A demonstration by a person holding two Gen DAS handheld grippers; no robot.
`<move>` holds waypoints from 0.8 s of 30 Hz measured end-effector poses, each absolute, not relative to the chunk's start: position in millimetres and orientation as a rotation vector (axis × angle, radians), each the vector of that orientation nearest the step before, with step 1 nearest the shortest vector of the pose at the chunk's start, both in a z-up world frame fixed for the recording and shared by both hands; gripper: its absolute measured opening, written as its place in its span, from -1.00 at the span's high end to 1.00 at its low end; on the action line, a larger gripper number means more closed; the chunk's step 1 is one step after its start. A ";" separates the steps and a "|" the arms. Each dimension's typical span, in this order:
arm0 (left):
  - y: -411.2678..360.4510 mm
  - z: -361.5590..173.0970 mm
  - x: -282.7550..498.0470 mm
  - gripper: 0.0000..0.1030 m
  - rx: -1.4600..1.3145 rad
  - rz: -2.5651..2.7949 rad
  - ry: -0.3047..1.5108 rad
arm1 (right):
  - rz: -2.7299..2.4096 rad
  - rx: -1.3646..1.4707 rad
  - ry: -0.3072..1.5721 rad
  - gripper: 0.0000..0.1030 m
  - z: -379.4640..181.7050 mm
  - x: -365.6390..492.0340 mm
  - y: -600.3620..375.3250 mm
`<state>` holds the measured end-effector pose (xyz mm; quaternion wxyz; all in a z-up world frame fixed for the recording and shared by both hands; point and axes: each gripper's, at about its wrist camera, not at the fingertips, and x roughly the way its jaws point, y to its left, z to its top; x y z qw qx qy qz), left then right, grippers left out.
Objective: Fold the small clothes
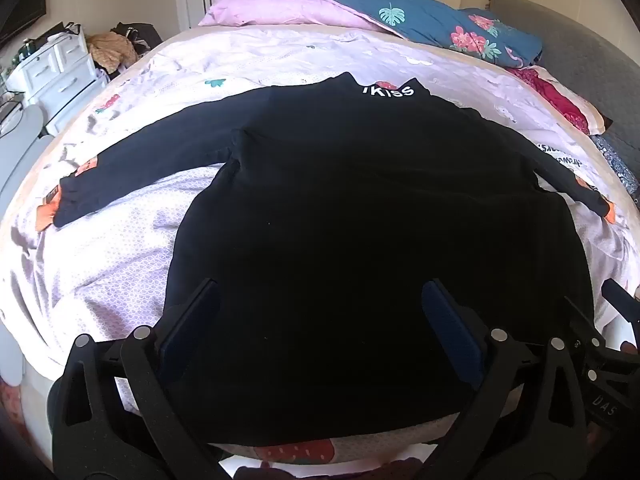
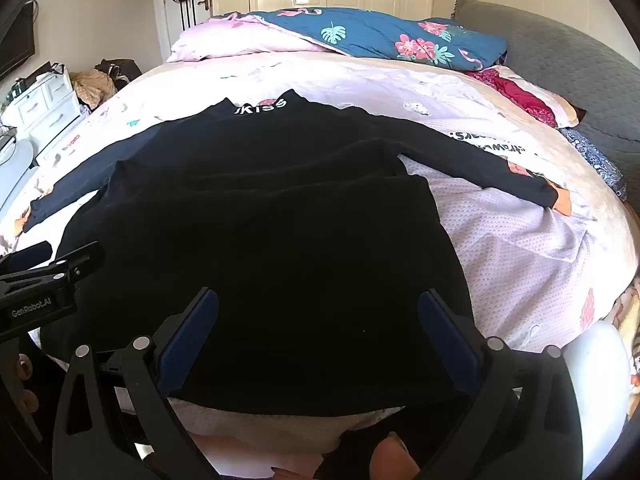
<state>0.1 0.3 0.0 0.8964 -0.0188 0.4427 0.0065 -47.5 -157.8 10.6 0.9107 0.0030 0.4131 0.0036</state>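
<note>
A small black long-sleeved top (image 1: pixel 360 220) lies flat on the bed, collar with white "kiss" lettering (image 1: pixel 387 92) at the far side, both sleeves spread out sideways. It also shows in the right wrist view (image 2: pixel 280 240). My left gripper (image 1: pixel 320 296) is open, its blue-padded fingers (image 1: pixel 188 320) wide apart over the near hem. My right gripper (image 2: pixel 318 304) is open too, fingers (image 2: pixel 448 332) apart over the hem, empty. The left gripper's side shows at the left edge of the right wrist view (image 2: pixel 44 280).
The bed sheet (image 1: pixel 120 248) is pale pink with prints. A pink pillow (image 1: pixel 280 8), a blue floral duvet (image 1: pixel 440 24) and a grey headboard (image 2: pixel 560 64) lie at the far side. A white drawer unit (image 1: pixel 52 76) stands left of the bed.
</note>
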 end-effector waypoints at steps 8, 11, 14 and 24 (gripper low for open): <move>-0.3 0.4 0.2 -0.83 -0.039 0.023 0.916 | 0.005 0.005 0.851 -0.92 11.4 -48.0 -158.5; 1.6 2.1 -1.0 -0.83 -0.038 0.014 0.914 | 0.006 0.005 0.851 -0.92 12.5 -49.3 -160.8; 1.3 2.4 0.6 -0.83 -0.035 0.013 0.918 | 0.005 0.006 0.852 -0.92 12.6 -48.9 -159.6; 1.2 1.6 -0.2 -0.83 -0.036 0.009 0.913 | 0.004 0.001 0.852 -0.92 11.3 -49.0 -157.0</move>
